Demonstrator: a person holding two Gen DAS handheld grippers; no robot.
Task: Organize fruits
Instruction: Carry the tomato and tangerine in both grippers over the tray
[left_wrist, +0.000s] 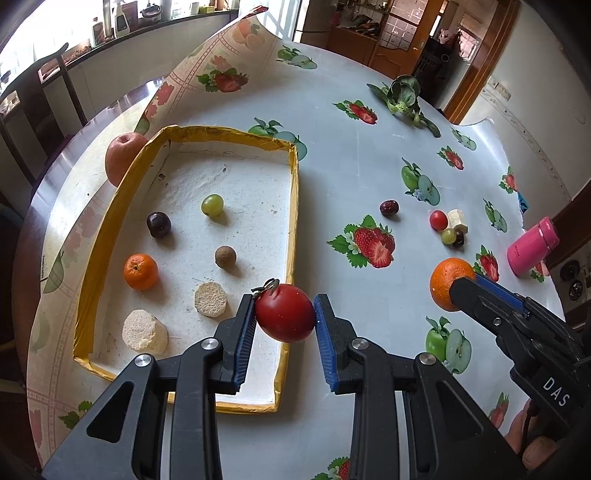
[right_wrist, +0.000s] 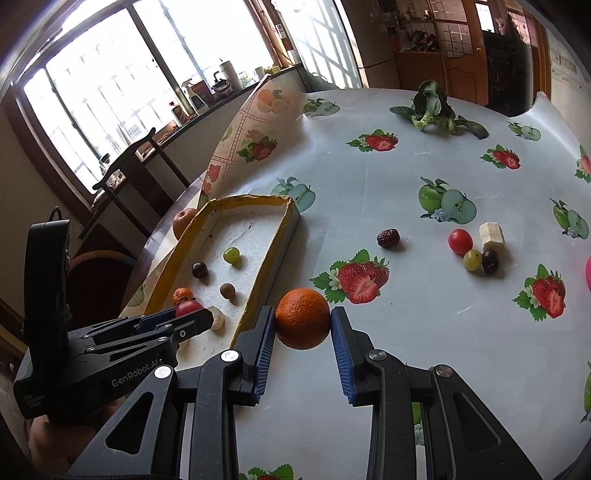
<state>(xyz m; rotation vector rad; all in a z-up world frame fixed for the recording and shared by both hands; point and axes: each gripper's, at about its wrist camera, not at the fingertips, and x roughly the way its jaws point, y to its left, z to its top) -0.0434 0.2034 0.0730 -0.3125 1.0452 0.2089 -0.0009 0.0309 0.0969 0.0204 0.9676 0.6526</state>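
- The landmark is the shallow white foam tray with a yellow taped rim (left_wrist: 293, 206), lying on the round table's fruit-printed plastic cloth (left_wrist: 369, 177).
- The left gripper (left_wrist: 284, 314) is clamped on a small red tomato with a dried green stem (left_wrist: 284, 312), pinched at its widest part and held over the tray's near right corner, likely so it can be set down inside.
- The right gripper (right_wrist: 303, 321) is clamped on a round orange (right_wrist: 303, 318), just outside the tray's right wall; it seems to be waiting its turn behind the tomato.
- Inside the tray lie a green grape (left_wrist: 212, 205), a dark purple grape (left_wrist: 159, 224), a small orange tangerine (left_wrist: 140, 271), a brown round longan (left_wrist: 225, 257) and two pale cut chunks (left_wrist: 210, 299), spaced apart, apparently laid out one by one.
- Well to the right of the tray, a wrinkled dark red date (right_wrist: 388, 238) and a cluster with a second small tomato (right_wrist: 460, 241) are yet to be gathered.
- A large red apple (left_wrist: 123, 157) sits against the tray's far left wall, outside it.
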